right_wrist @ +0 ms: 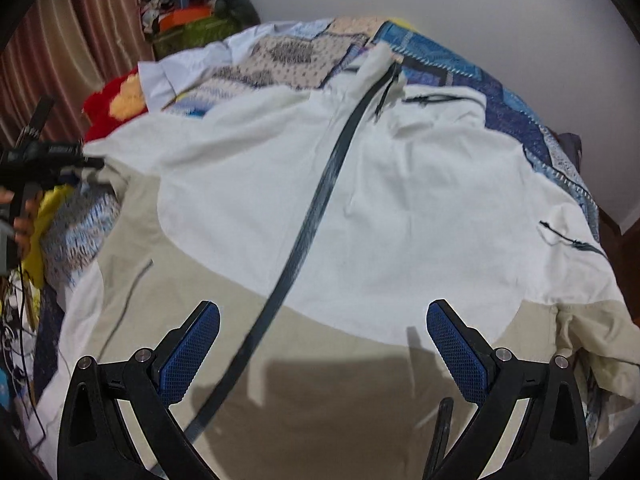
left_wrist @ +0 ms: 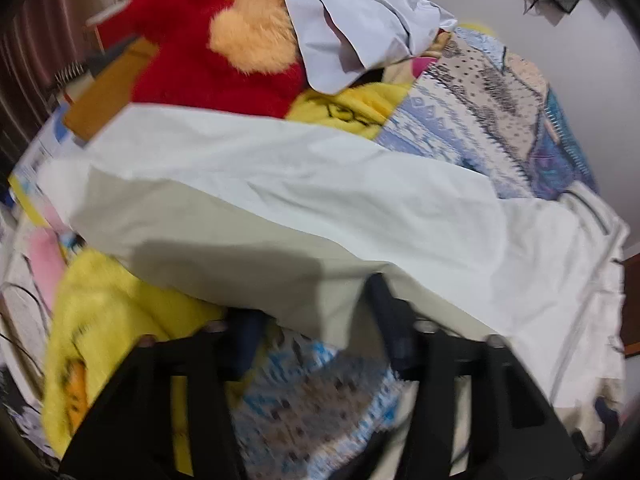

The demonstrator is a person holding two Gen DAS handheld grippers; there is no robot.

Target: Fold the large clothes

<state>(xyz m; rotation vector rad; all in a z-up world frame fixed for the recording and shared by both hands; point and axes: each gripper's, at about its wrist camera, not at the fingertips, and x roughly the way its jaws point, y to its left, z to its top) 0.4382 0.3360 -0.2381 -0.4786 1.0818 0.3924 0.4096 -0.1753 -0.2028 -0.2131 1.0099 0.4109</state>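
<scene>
A large white and beige jacket (right_wrist: 360, 200) lies spread front up on the bed, its dark zipper (right_wrist: 320, 208) running down the middle. My right gripper (right_wrist: 324, 344) hovers open and empty over the beige hem. In the left wrist view the jacket's sleeve (left_wrist: 280, 184) stretches across the frame, and its beige cuff end drapes between my left gripper's (left_wrist: 308, 312) fingers. The view is blurred and the fingers are part hidden by cloth. The left gripper also shows in the right wrist view (right_wrist: 76, 156) at the sleeve's end.
A patterned blue quilt (right_wrist: 500, 92) covers the bed. A red and orange plush (left_wrist: 224, 52), a yellow blanket (left_wrist: 116, 320) and a pale shirt (left_wrist: 360, 40) lie beside the jacket. Curtains (right_wrist: 80, 52) hang at the left, a white wall behind.
</scene>
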